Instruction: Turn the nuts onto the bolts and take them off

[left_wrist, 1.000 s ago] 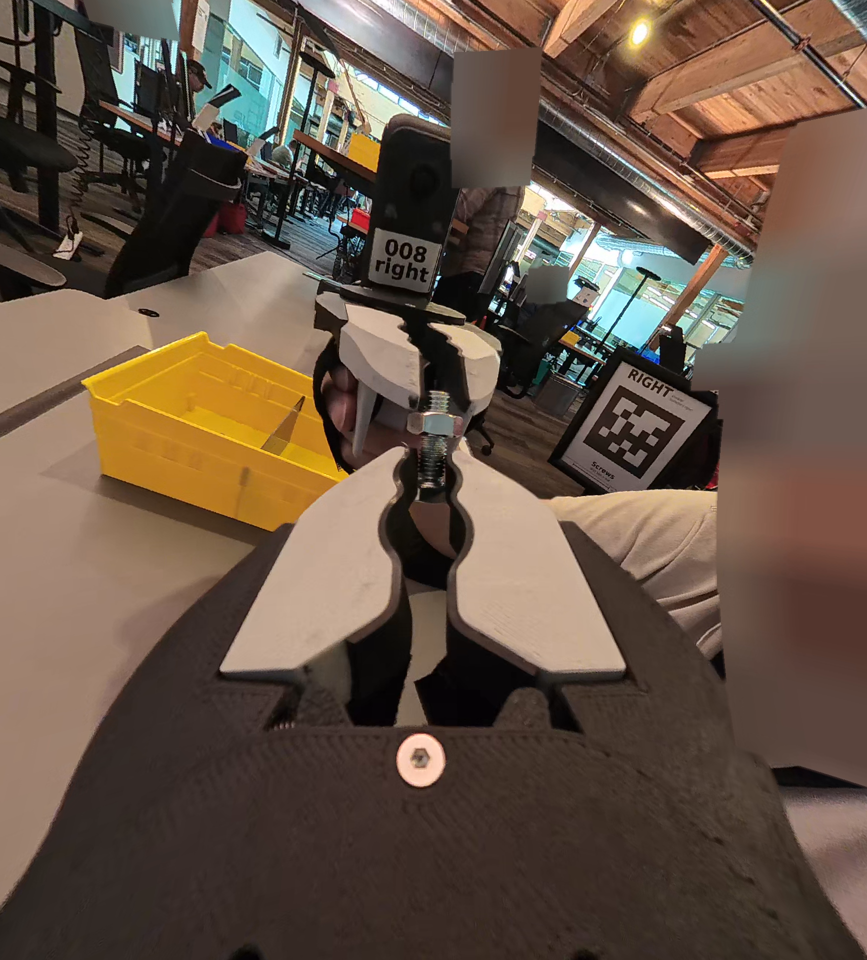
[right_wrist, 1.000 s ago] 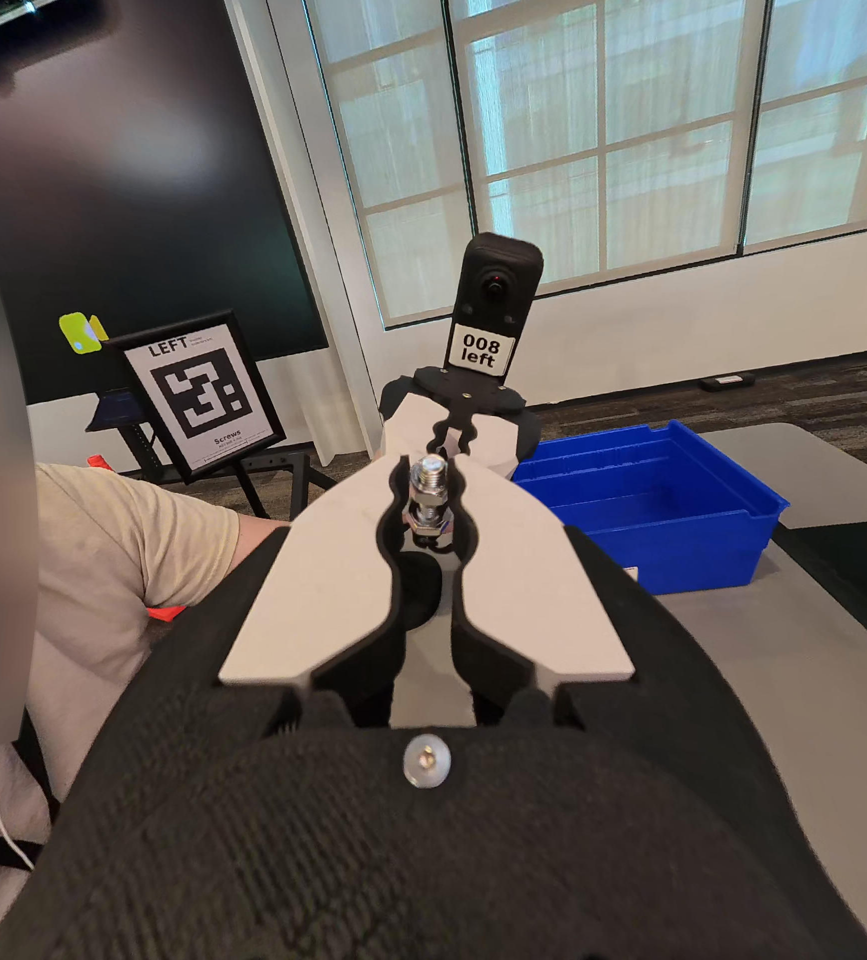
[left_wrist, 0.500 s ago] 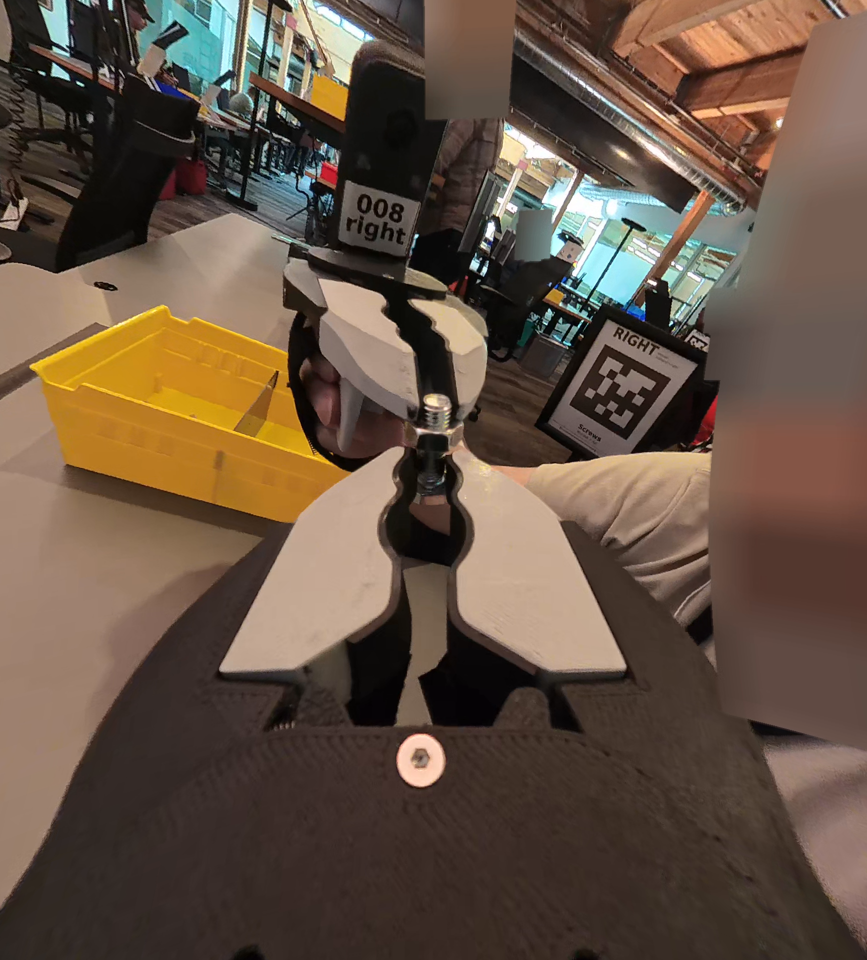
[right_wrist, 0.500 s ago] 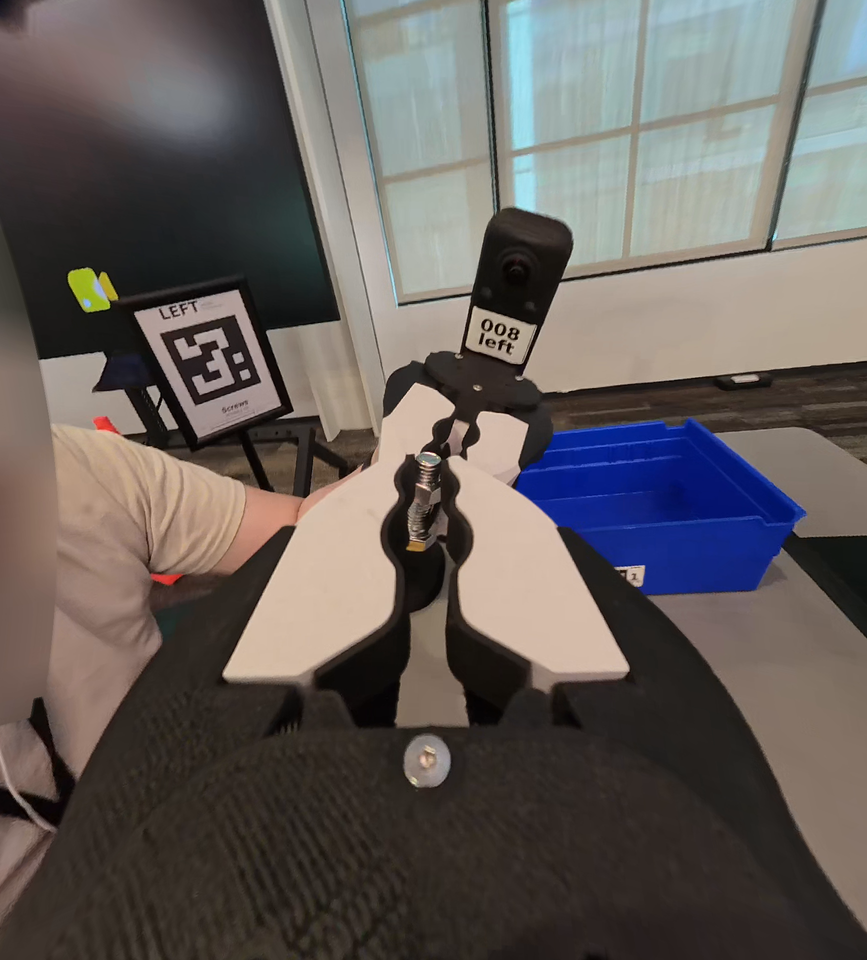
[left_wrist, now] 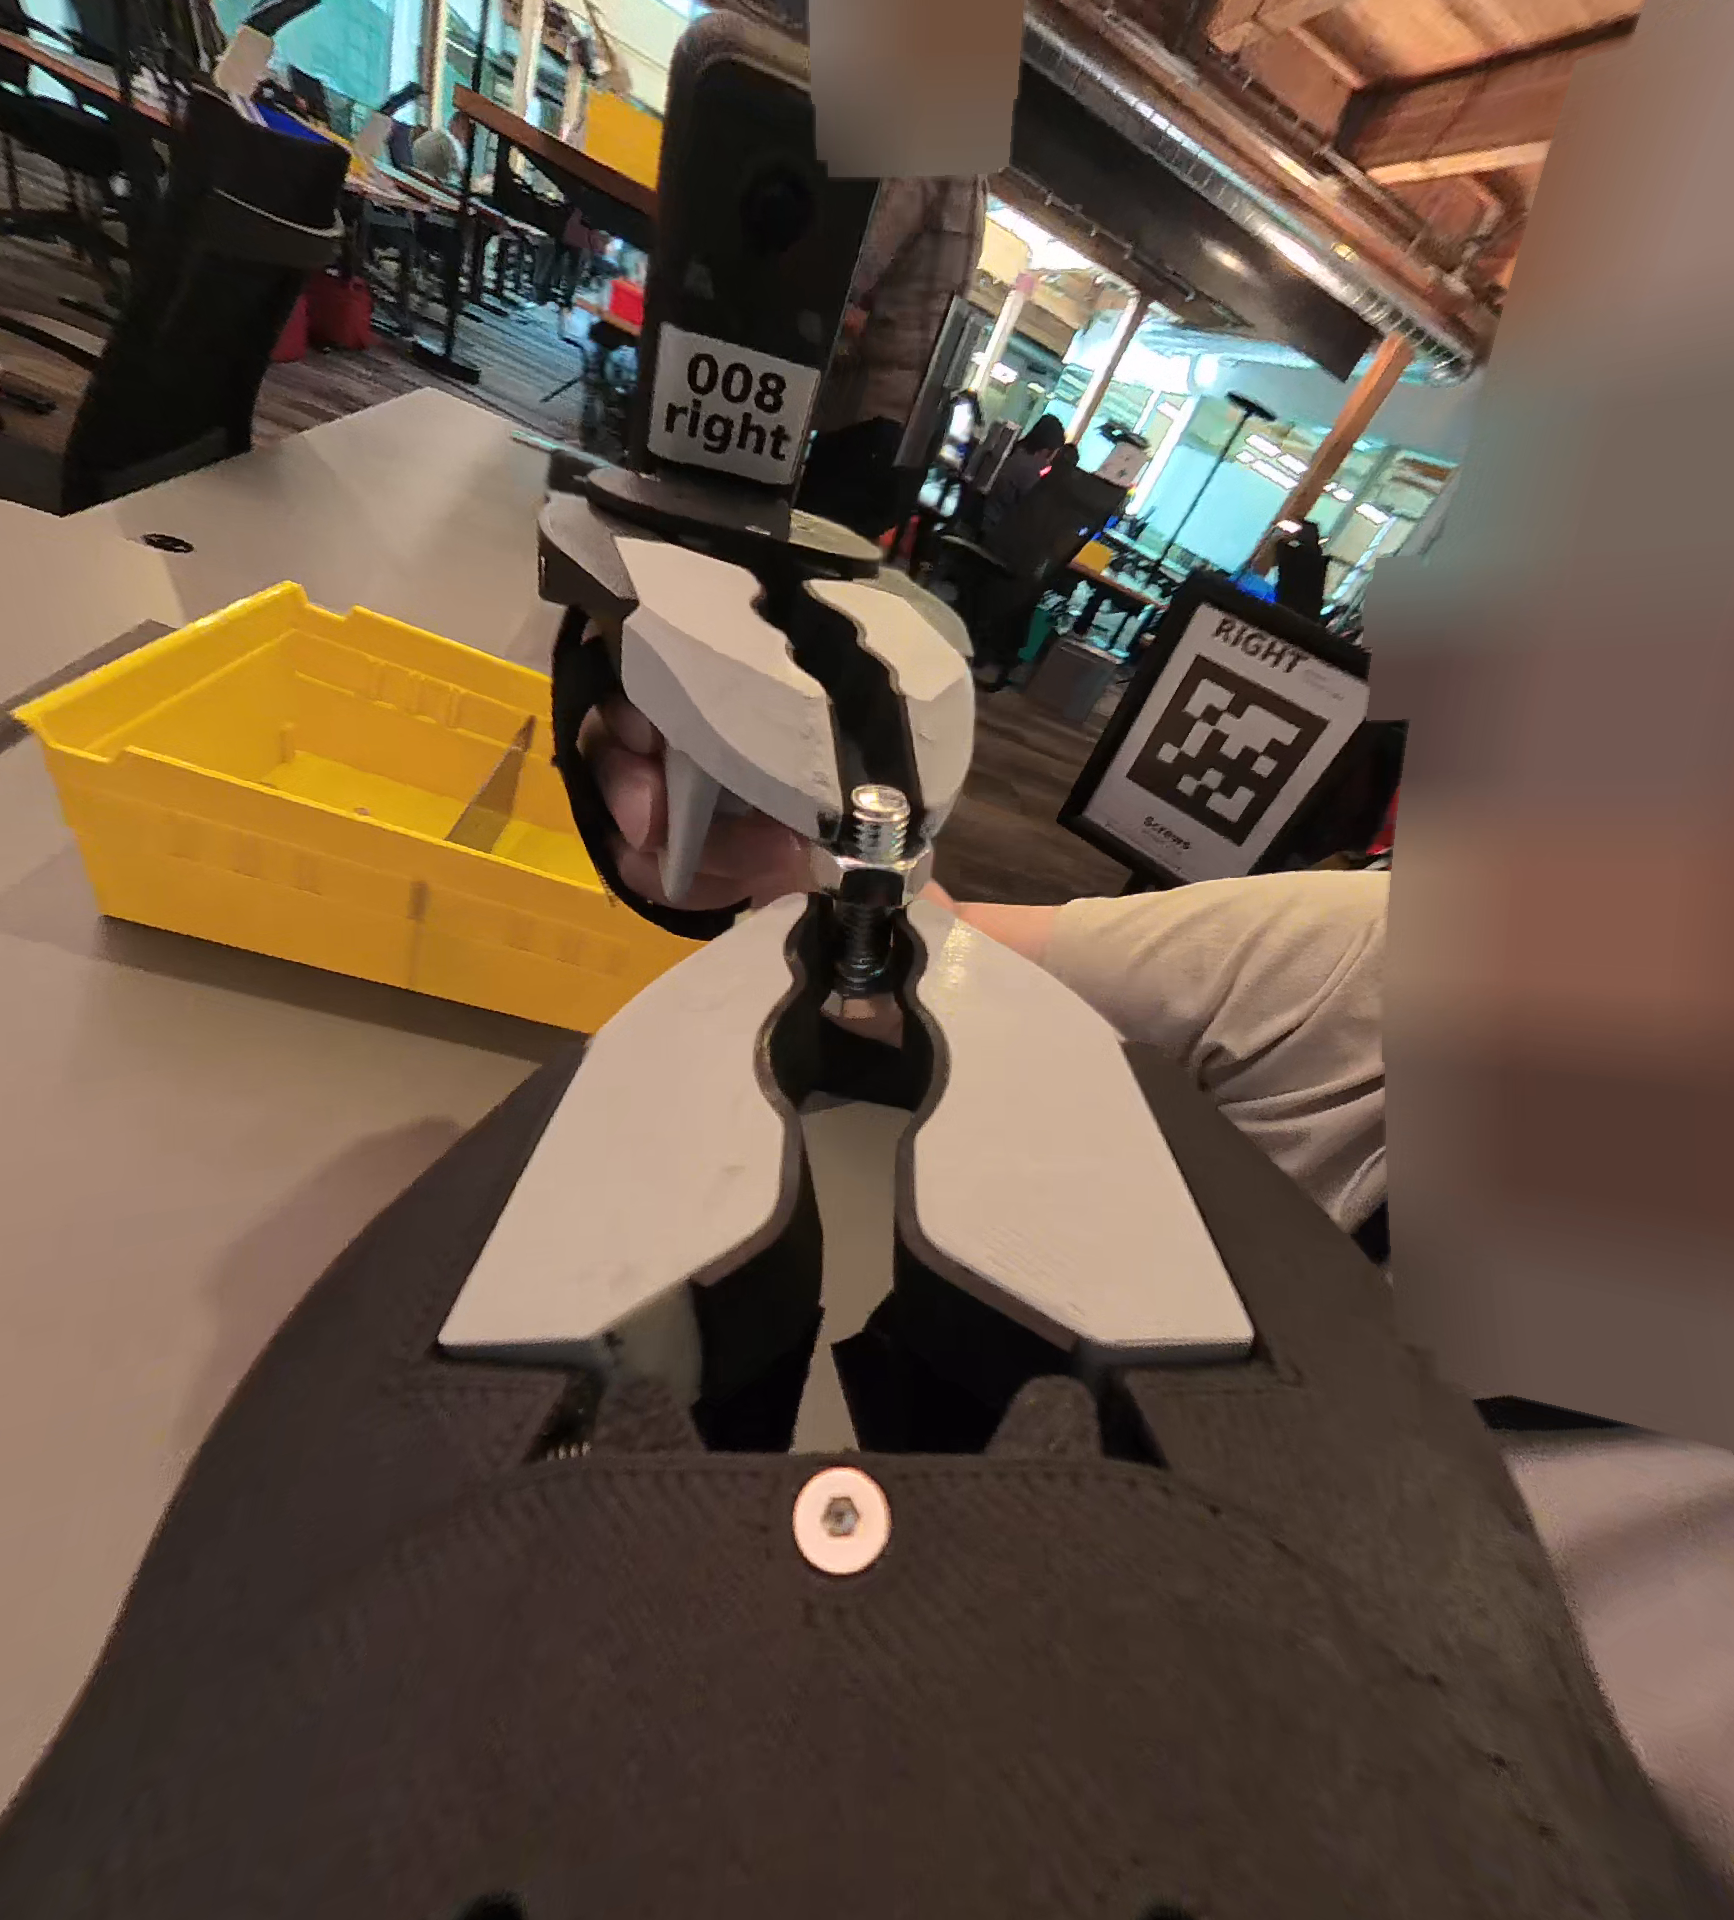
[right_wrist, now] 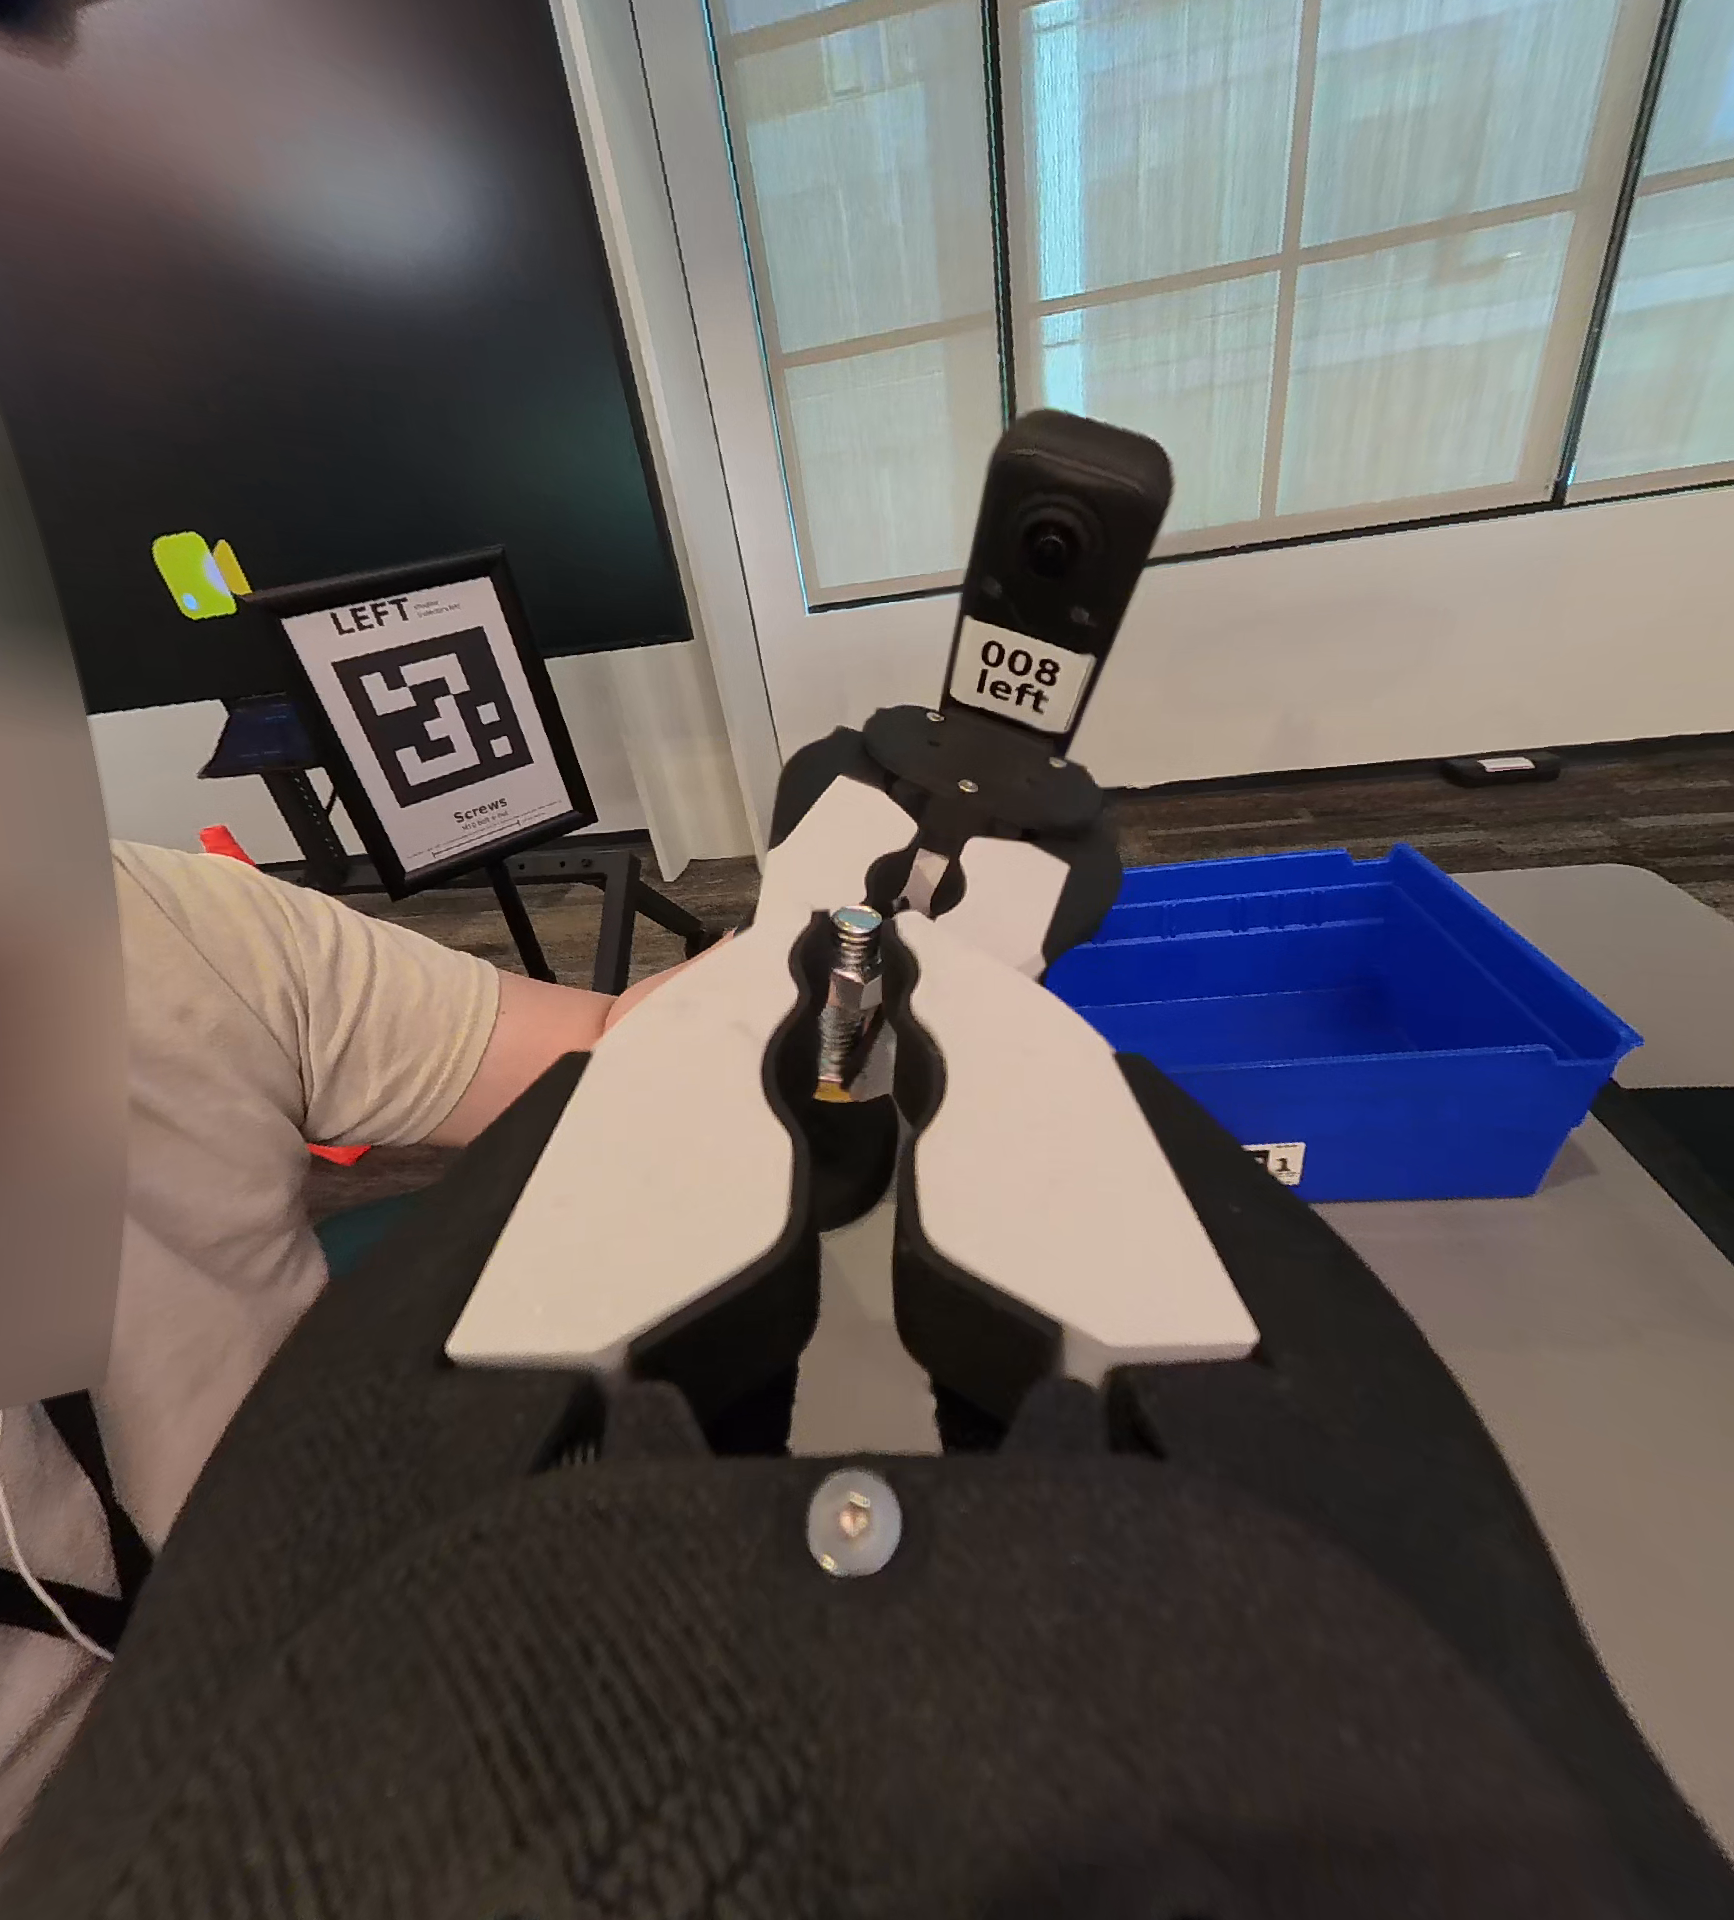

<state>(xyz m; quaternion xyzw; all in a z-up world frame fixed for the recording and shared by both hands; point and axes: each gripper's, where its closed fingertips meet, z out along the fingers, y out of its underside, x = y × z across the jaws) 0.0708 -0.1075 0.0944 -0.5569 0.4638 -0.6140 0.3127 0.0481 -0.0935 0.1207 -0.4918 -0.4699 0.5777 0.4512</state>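
Left gripper [left_wrist: 858,925] clamped on bolt [left_wrist: 863,935] shank, right gripper [right_wrist: 858,961] pinching hex nut [right_wrist: 855,987] partway down the thread — one steadying, one turning, likely. Both raised above grey table [left_wrist: 115,1091]; yellow bin [left_wrist: 323,769] one side, blue bin [right_wrist: 1362,1039] other. Open workshop, big windows.

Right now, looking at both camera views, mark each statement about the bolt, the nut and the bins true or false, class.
1. The nut is threaded on the bolt. True.
2. The left gripper is wide open. False: it is shut on the bolt below the nut.
3. The blue bin holds a pile of bolts. False: what shows of its inside is bare.
4. The yellow bin stands on the table. True.
5. The bolt's tip sticks out past the nut. True.
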